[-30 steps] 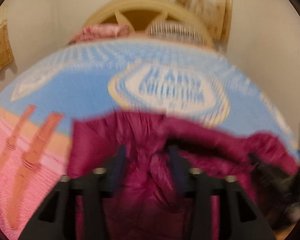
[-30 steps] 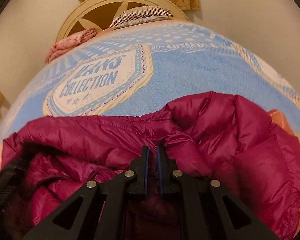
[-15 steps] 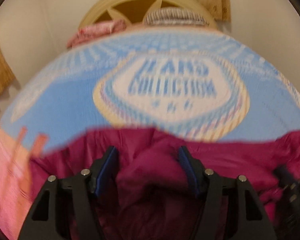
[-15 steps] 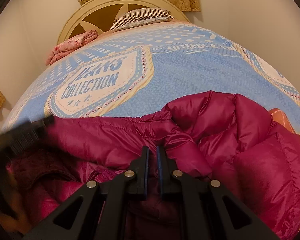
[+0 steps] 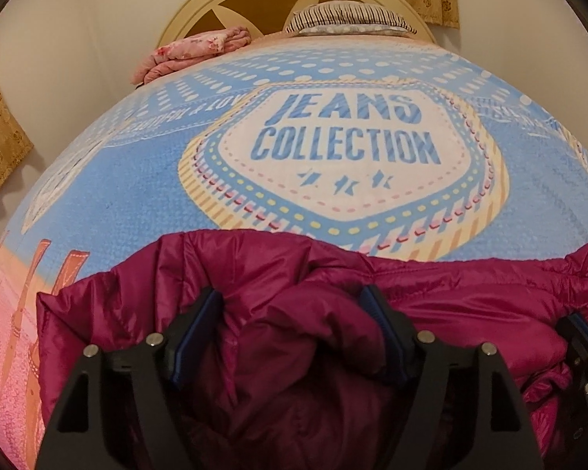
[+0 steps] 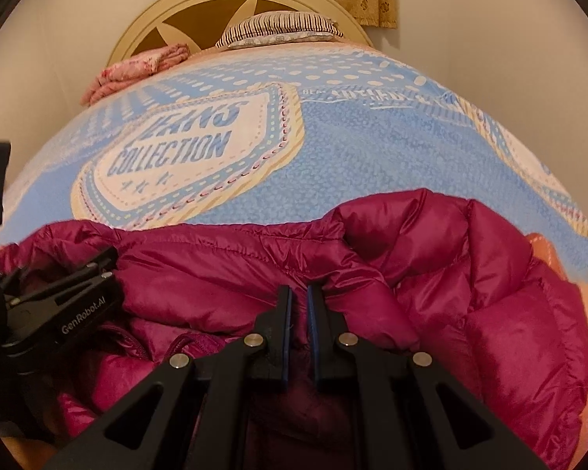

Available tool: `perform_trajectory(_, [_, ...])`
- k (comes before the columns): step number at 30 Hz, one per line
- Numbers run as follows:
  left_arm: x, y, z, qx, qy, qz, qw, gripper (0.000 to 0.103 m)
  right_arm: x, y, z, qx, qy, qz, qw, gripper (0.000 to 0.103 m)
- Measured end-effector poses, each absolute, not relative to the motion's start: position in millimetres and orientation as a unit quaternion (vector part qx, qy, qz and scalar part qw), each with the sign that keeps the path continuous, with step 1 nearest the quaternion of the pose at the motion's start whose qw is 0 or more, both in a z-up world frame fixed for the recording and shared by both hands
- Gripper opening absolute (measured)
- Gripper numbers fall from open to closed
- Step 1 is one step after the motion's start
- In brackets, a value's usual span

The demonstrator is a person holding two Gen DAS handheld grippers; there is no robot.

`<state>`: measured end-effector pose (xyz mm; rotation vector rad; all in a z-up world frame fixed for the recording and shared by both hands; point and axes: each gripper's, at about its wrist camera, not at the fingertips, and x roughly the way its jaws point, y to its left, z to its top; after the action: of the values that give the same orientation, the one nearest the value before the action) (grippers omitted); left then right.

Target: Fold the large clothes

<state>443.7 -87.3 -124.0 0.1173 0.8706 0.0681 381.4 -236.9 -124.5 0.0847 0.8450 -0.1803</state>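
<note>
Because the left gripper (image 5: 294, 325) stands with its fingers wide apart around a puffed fold of the magenta quilted down jacket (image 5: 278, 274), gripping nothing, the left wrist view suggests the first hazard: the slick, air-filled shell may spring open or slide off any fold that is not pinned. The jacket lies bunched along the near edge of the bed, on the blue bedspread printed "JEANS COLLECTION" (image 5: 137, 203), its glossy fabric creased into soft, rounded ridges. In the right wrist view, the right gripper (image 6: 300, 305) shows its fingers drawn narrow, a slim gap between the blue pads, over a dark crease of the jacket (image 6: 490, 293); whether fabric is pinched cannot be told. A pull from here on so thin a bite would probably drag the whole heap toward the bed edge rather than turn one layer. The left gripper (image 6: 58, 301) appears at the left margin, resting against the lining.
</note>
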Motion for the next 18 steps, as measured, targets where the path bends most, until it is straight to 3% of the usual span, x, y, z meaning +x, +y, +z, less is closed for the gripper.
perform_trajectory(4, [425.9, -68.9, -104.3, 0.026, 0.442, -0.02, 0.896, 0.077, 379.8, -236.1, -118.3, 0.034, 0.424, -0.087, 0.901, 0.008])
perform_trajectory(7, [378.9, -43.4, -64.9, 0.023, 0.391, -0.056, 0.918, 0.079, 340.7, -241.5, -84.0, 0.059, 0.39, -0.072, 0.916, 0.008])
perform_trajectory(10, [321.9, -8.1, -31.3, 0.035, 0.336, -0.062, 0.939, 0.094, 273.9, -245.1, -42.6, 0.069, 0.326, -0.049, 0.942, 0.008])
perform_trajectory(15, [222.2, 62.6, -10.2, 0.023, 0.295, -0.128, 0.946, 0.1, 143.4, -253.2, -7.0, 0.051, 0.29, -0.024, 0.955, 0.009])
perform_trajectory(17, [189.1, 86.9, -17.1, 0.016, 0.3, -0.146, 0.943, 0.1, 85.9, -261.3, -4.4, 0.05, 0.284, -0.033, 0.957, 0.022])
perform_trajectory(18, [178.4, 92.6, -20.0, 0.014, 0.303, -0.149, 0.941, 0.1, 57.4, -265.5, -5.4, 0.055, 0.284, -0.039, 0.956, 0.046])
